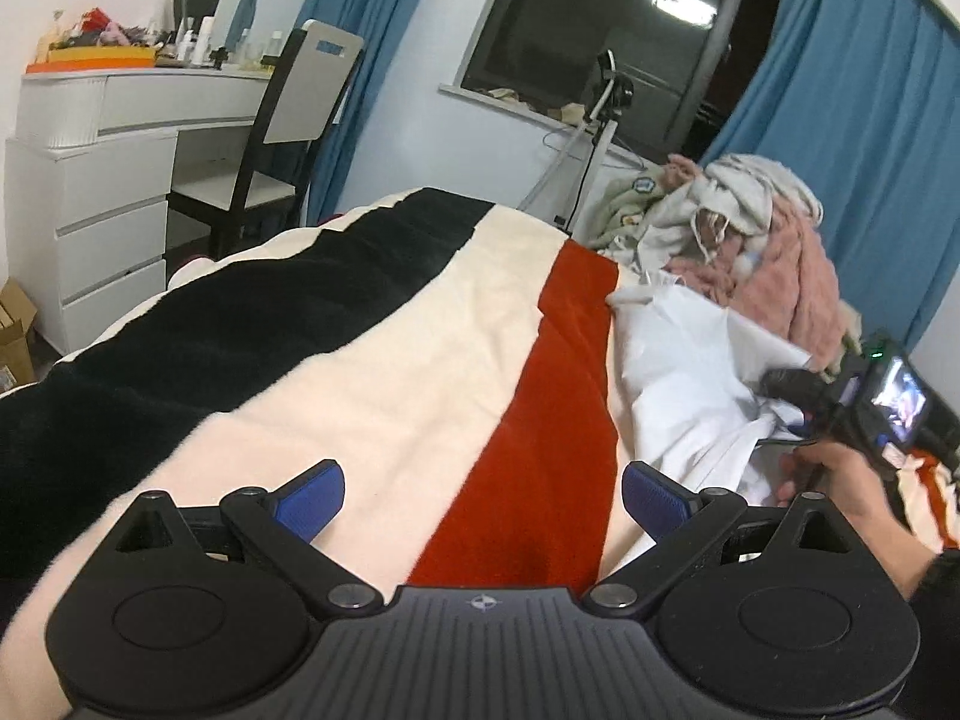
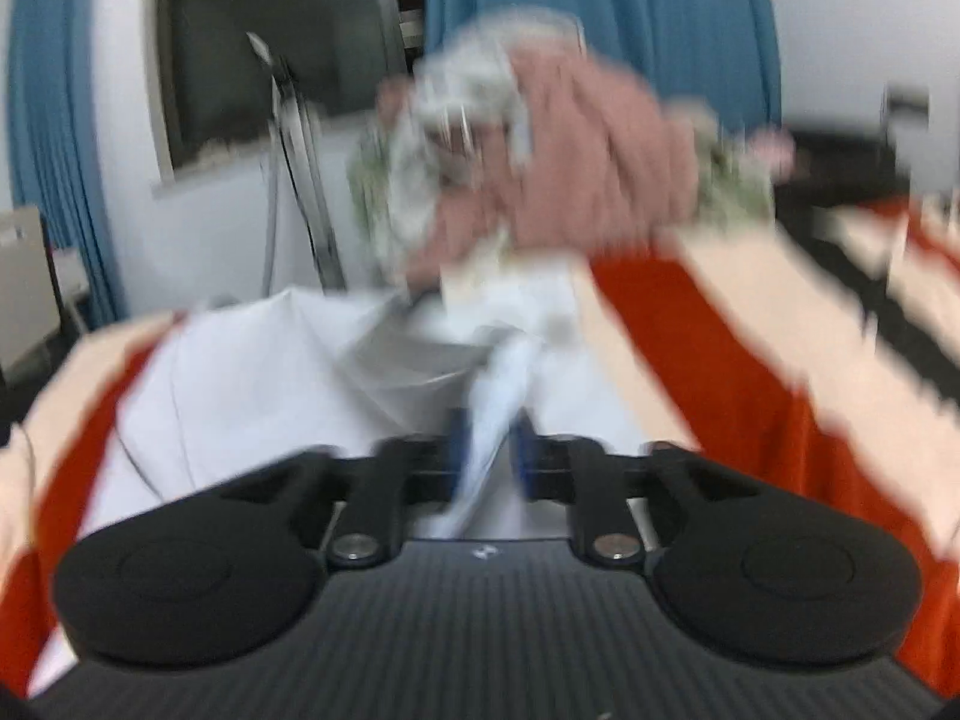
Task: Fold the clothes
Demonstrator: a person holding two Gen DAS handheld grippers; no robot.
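Observation:
A white garment (image 1: 684,372) lies crumpled on the striped blanket (image 1: 372,360), right of the red stripe. My left gripper (image 1: 483,498) hovers open over the blanket with nothing between its blue pads (image 1: 312,498). In the left wrist view the right gripper (image 1: 786,384) reaches into the white cloth, held by a hand (image 1: 840,480). The right wrist view is blurred: my right gripper (image 2: 489,450) is shut on a twisted bunch of the white garment (image 2: 252,384). Behind it a pile of pink, white and green clothes (image 2: 540,174) rises.
The clothes pile (image 1: 744,240) sits at the bed's far right corner. A white dresser (image 1: 108,180) with a chair (image 1: 282,138) stands left of the bed. A tripod (image 1: 594,132) stands below the dark window (image 1: 606,30), between blue curtains (image 1: 840,120).

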